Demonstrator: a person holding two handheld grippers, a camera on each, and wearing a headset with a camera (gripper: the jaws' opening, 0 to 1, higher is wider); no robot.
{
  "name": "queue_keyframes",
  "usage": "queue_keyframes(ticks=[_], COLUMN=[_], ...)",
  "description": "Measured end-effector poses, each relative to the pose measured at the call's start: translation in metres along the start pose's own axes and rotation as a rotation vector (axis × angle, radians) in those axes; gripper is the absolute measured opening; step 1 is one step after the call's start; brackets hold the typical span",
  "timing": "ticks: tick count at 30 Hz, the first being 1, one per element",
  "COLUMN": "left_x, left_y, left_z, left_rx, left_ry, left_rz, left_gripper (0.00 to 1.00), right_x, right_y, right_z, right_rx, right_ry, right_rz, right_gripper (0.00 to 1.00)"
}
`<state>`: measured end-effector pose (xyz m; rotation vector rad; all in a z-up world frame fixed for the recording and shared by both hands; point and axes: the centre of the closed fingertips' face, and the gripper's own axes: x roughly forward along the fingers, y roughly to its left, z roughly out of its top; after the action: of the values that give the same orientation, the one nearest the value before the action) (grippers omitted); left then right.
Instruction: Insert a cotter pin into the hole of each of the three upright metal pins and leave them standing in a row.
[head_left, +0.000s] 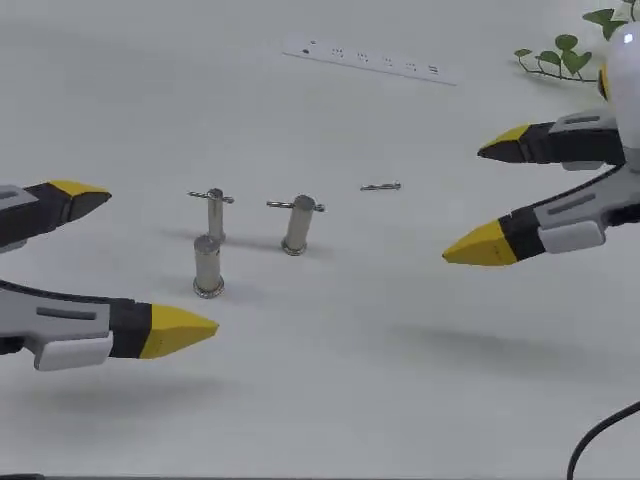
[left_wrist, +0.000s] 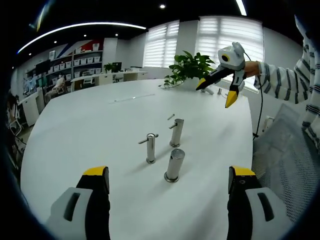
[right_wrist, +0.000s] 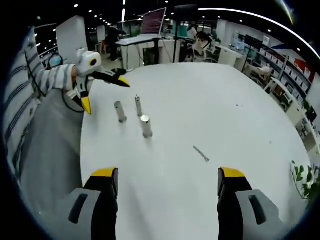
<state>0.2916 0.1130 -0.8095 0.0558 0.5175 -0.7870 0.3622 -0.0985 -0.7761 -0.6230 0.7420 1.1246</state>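
Three upright metal pins stand close together on the white table (head_left: 330, 380). The back left pin (head_left: 215, 212) and the back right pin (head_left: 298, 224) each carry a cotter pin through the top. The front pin (head_left: 207, 266) has none. A loose cotter pin (head_left: 380, 187) lies flat to their right. My left gripper (head_left: 150, 262) hovers open just left of the pins; in its own view (left_wrist: 168, 173) the bare pin (left_wrist: 174, 165) stands straight ahead. My right gripper (head_left: 472, 200) hangs open above the table, right of the loose cotter pin (right_wrist: 201, 153).
A white power strip (head_left: 370, 58) lies at the far edge, with a green plant (head_left: 565, 55) at the back right. A black cable (head_left: 600, 440) curls in at the front right. A striped sleeve (left_wrist: 290, 80) holds the right gripper (left_wrist: 222, 80).
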Motion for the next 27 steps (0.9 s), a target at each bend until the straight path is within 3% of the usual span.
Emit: queue_keyframes(ticks=[8, 16, 21, 27], left_x=[-0.001, -0.002, -0.001, -0.001], left_y=[0.001, 0.003, 0.003, 0.000], left_z=[-0.005, -0.005, -0.013, -0.022], left_rx=[0.009, -0.001, -0.020, -0.013], left_ry=[0.027, 0.039, 0.060, 0.085], left_rz=[0.001, 0.008, 0.002, -0.006], left_gripper=[1.00, 1.00, 1.00, 1.00], right_x=[0.032, 0.055, 0.069, 0.082], right_y=[-0.026, -0.049, -0.058, -0.065], right_z=[-0.002, -0.013, -0.014, -0.017], right_rx=[0.031, -0.038, -0.099, -0.124], right_ry=[0.056, 0.140, 0.161, 0.211], right_rz=[0.062, 0.106, 0.122, 0.116], right_gripper=[0.79, 0.70, 0.55, 0.48])
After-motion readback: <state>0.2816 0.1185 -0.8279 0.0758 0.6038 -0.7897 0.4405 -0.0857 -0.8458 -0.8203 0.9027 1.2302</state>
